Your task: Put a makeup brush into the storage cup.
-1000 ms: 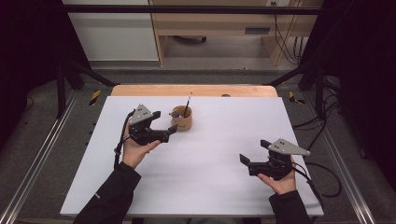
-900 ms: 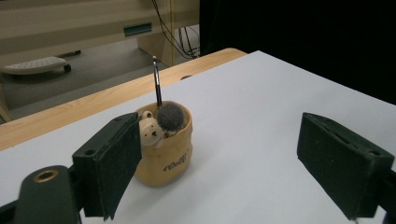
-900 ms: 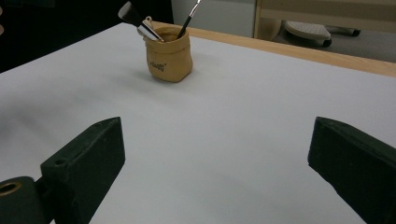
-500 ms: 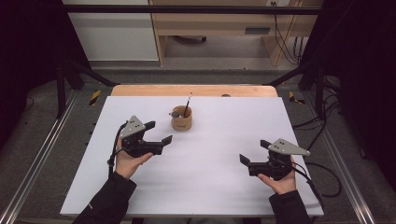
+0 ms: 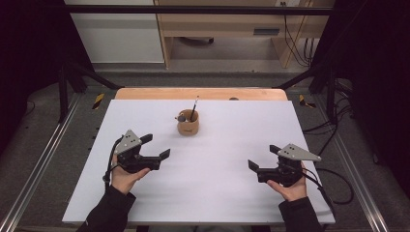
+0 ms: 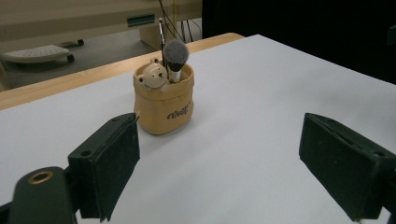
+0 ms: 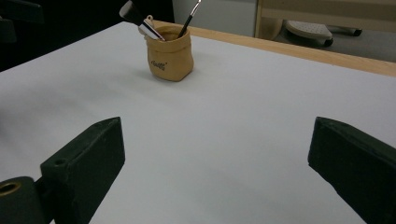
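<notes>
The left gripper (image 5: 157,147) is hovering with jaws wide apart and empty, aiming at the pot (image 6: 163,100) just ahead that is holding two brushes (image 6: 175,56) upright, seemingly lining up a grab, while the right gripper (image 5: 261,158), also spread and empty, is waiting well back.

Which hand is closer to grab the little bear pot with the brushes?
Probably the left. The left hand-held gripper sits nearer the tan pot, jaws open and aimed at it. The right hand-held gripper, also open, is farther away across the white table.
</notes>
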The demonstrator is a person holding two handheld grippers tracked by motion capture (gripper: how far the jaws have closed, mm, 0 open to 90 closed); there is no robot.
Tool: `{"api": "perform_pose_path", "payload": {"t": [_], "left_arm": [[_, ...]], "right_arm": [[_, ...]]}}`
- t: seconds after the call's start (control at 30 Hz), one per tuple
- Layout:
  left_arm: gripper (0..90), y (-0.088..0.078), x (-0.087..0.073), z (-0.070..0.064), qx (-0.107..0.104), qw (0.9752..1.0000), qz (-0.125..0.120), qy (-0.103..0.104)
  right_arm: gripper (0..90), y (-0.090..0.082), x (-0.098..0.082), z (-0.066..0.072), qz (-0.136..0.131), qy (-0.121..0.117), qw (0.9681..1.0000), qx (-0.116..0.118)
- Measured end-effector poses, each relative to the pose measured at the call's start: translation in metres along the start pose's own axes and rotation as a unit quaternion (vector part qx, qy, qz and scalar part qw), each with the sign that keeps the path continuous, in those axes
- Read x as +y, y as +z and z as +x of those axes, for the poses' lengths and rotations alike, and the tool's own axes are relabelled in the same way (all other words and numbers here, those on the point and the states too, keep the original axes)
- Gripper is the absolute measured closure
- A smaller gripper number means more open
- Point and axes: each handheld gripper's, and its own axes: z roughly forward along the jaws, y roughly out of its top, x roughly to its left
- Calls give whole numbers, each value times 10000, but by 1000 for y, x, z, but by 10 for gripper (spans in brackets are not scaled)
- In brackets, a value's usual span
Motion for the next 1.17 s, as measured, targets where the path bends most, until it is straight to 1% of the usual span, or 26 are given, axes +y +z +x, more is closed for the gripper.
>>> {"api": "perform_pose_path", "payload": {"t": [0.33, 0.47, 0.5, 0.6, 0.83, 1.1, 1.17], "left_arm": [[114, -15, -14, 6, 94, 9999, 51, -61], [107, -22, -20, 9, 164, 9998, 81, -82], [103, -24, -21, 9, 200, 9998, 66, -60], [97, -29, -24, 12, 197, 9997, 28, -113], [86, -31, -30, 13, 224, 9996, 84, -131], [91, -35, -34, 16, 262, 9995, 25, -192], [92, -36, -35, 17, 255, 9994, -1, -245]], "right_arm": [[46, 0, 0, 0, 13, -18, 10000, 4], [46, -1, 0, 1, 4, -21, 10000, -6], [46, -1, 0, 1, -3, -22, 10000, -6], [46, -2, 0, 1, -22, -11, 10000, 8], [46, -3, 0, 1, -13, -31, 10000, 8], [46, -2, -1, 1, 11, -24, 10000, 12], [46, -2, -1, 1, 6, -18, 10000, 17]]}}
